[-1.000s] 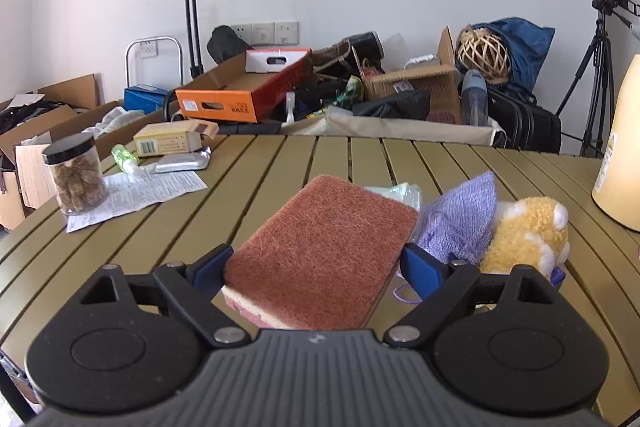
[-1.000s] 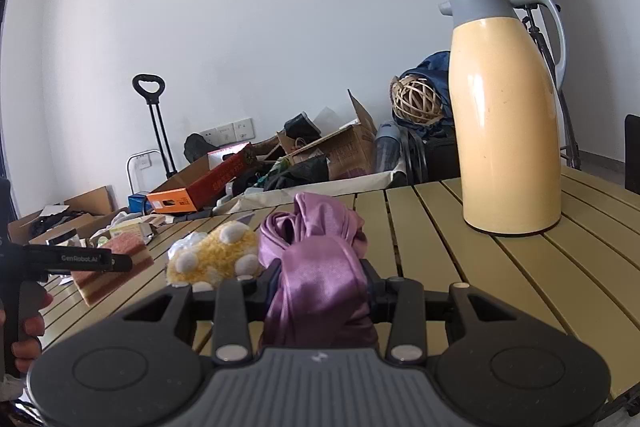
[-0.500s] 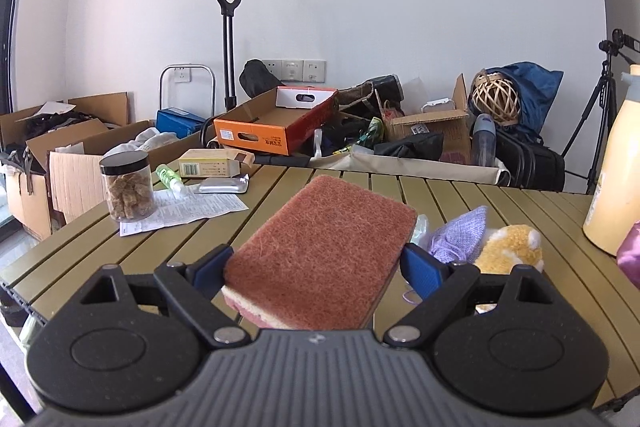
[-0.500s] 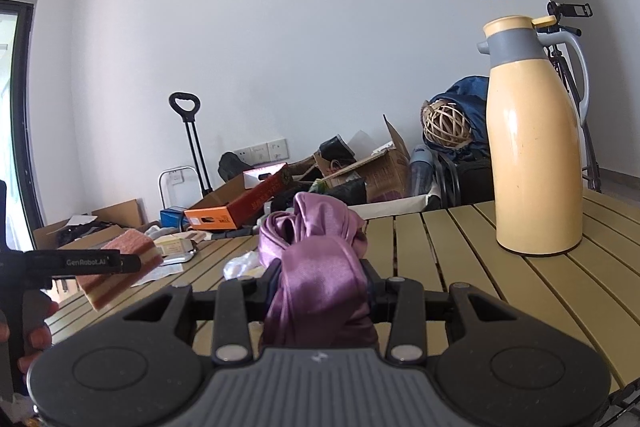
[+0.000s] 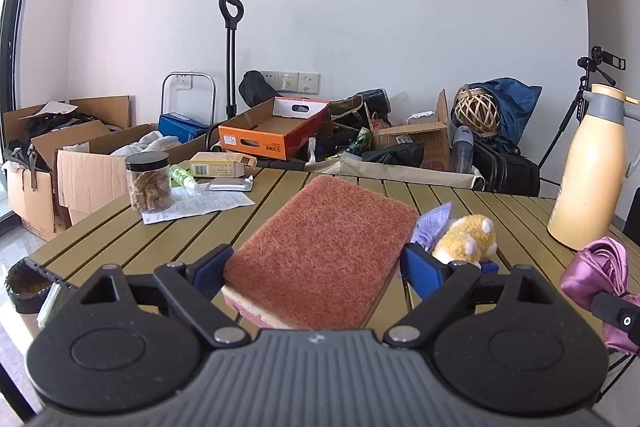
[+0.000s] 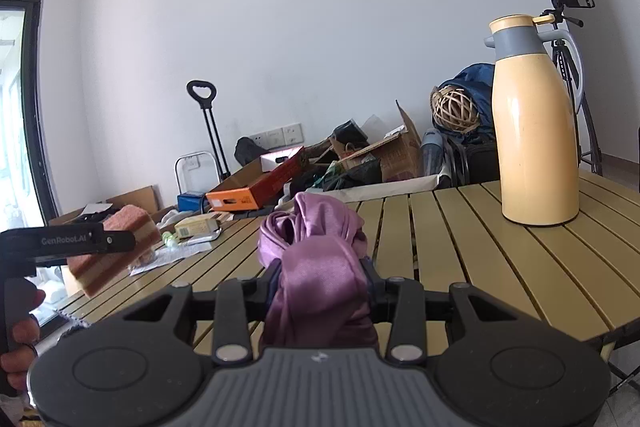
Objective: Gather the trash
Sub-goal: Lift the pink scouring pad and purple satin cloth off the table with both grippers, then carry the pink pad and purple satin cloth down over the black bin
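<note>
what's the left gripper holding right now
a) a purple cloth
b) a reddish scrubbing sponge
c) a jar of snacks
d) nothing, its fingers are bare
b: in the left wrist view the left gripper has its blue pads pressed on both sides of the sponge, lifted above the table; the purple cloth sits in the right gripper instead.

Room: plain white wall [image 5: 360,7] ahead with sockets [image 5: 288,81]; dark-framed window [image 5: 10,7] left; slatted table [image 6: 500,247] beneath; daylight.
</note>
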### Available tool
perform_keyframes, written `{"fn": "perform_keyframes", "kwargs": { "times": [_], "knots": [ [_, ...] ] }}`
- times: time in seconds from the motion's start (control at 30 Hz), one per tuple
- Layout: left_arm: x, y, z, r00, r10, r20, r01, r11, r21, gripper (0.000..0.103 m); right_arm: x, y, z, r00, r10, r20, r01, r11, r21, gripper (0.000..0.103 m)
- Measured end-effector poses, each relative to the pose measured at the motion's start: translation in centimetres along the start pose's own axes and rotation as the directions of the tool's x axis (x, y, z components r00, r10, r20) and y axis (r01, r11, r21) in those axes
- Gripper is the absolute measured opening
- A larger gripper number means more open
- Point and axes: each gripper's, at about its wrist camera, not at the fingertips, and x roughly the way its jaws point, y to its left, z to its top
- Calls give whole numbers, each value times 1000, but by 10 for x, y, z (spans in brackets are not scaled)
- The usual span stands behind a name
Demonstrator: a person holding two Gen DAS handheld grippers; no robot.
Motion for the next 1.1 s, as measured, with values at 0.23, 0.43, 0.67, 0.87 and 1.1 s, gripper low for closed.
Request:
{"fn": "perform_keyframes", "kwargs": {
  "times": [0.23, 0.43, 0.67, 0.87, 1.1],
  "knots": [
    [-34, 8, -17, 1000, 21, -21, -20, 1000, 18, 91, -28, 6, -18, 998, 12, -54, -12, 1000, 11, 37],
    [-56, 10, -35, 999, 15, -50, -13, 1000, 27, 91, -47, 6, -40, 992, 10, -128, -10, 1000, 0, 37],
    [-78, 2, -62, 996, -6, -91, 11, 998, 57, 91, -66, 5, -64, 980, 0, -201, -2, 1000, -7, 37],
    [-88, -4, -89, 989, -20, -143, 32, 996, 83, 91, -74, 4, -83, 965, -6, -263, 8, 1000, 6, 37],
    [-89, -10, -123, 973, -28, -227, 54, 993, 107, 91, -77, 3, -112, 932, -8, -362, 16, 1000, 20, 37]
  ]
}}
